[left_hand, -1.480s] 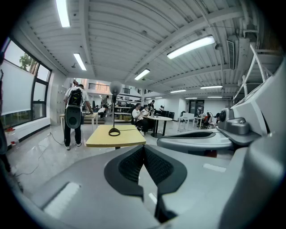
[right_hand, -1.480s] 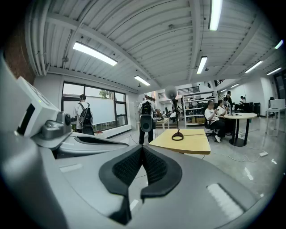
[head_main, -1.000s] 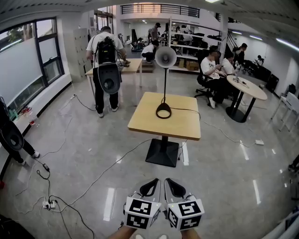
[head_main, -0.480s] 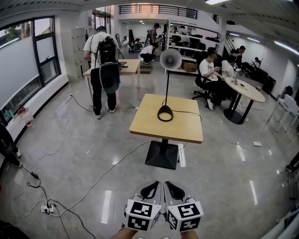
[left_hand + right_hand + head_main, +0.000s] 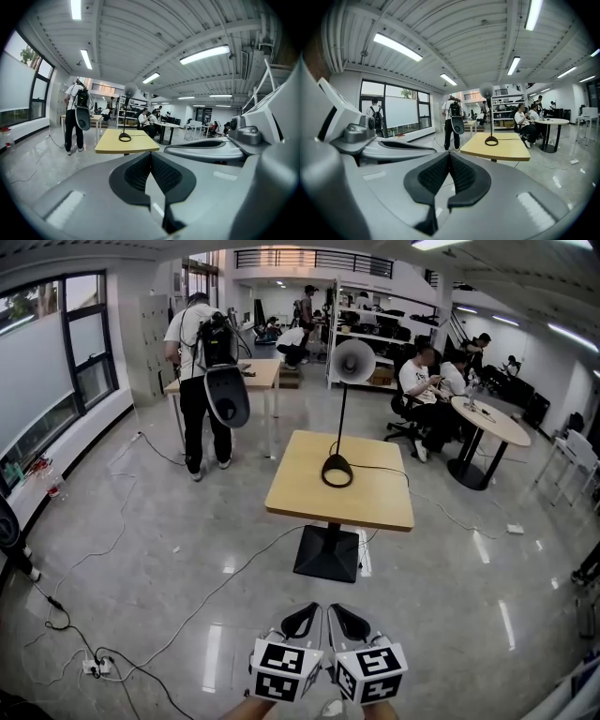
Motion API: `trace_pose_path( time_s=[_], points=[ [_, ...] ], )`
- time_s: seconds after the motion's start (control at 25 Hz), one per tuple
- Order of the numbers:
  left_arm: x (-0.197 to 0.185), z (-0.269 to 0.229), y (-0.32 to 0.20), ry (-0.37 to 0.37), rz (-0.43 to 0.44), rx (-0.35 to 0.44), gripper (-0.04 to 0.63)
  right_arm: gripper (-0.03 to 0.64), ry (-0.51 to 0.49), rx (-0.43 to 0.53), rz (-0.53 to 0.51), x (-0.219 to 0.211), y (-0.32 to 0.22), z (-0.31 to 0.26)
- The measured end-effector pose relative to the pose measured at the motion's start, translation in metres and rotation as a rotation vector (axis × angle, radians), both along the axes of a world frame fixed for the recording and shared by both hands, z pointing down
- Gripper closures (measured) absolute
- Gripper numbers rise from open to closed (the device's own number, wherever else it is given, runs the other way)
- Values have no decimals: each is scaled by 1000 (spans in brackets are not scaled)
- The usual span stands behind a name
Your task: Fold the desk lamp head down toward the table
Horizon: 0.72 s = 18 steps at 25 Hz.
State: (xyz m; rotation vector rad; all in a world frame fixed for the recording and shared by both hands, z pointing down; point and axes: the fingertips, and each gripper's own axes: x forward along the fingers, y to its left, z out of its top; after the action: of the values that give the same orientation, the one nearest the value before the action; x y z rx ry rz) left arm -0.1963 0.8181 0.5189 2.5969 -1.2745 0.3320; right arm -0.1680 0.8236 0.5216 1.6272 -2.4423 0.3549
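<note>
A desk lamp [image 5: 339, 409] stands upright on a square wooden table [image 5: 375, 501], with a round black ring base [image 5: 337, 472], a thin black stem and a white round head [image 5: 352, 361] at the top. It shows small in the left gripper view as the lamp [image 5: 124, 115] and in the right gripper view as the lamp [image 5: 489, 115]. My left gripper [image 5: 302, 620] and right gripper [image 5: 348, 622] hang side by side near the bottom edge, well short of the table. Both are shut with nothing between the pads.
The table rests on a black pedestal foot [image 5: 327, 552], and a black cord runs off its right side. A cable [image 5: 206, 592] and a power strip [image 5: 97, 667] lie on the glossy floor at left. A person with a backpack [image 5: 203, 371] stands by a far table; seated people surround a round table [image 5: 494, 418].
The table and lamp have grown a little larger and nearer in the head view. Both grippers keep their place at the bottom edge, still shut.
</note>
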Motion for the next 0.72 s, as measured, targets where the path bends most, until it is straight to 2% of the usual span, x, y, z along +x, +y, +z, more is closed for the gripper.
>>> trace_pose_path(
  time_s=[0.36,0.52,0.72],
  points=[
    [-4,10,-57,2,-2,2,597,611,6,8,-3,-5,-57,8],
    [24,2,-115,-9,-13,-2,597,612,1,1,-17,22,-115,3],
    [86,-9,-223,-23,-24,-7,597,612,-2,8,-28,84,-223,-12]
  ],
)
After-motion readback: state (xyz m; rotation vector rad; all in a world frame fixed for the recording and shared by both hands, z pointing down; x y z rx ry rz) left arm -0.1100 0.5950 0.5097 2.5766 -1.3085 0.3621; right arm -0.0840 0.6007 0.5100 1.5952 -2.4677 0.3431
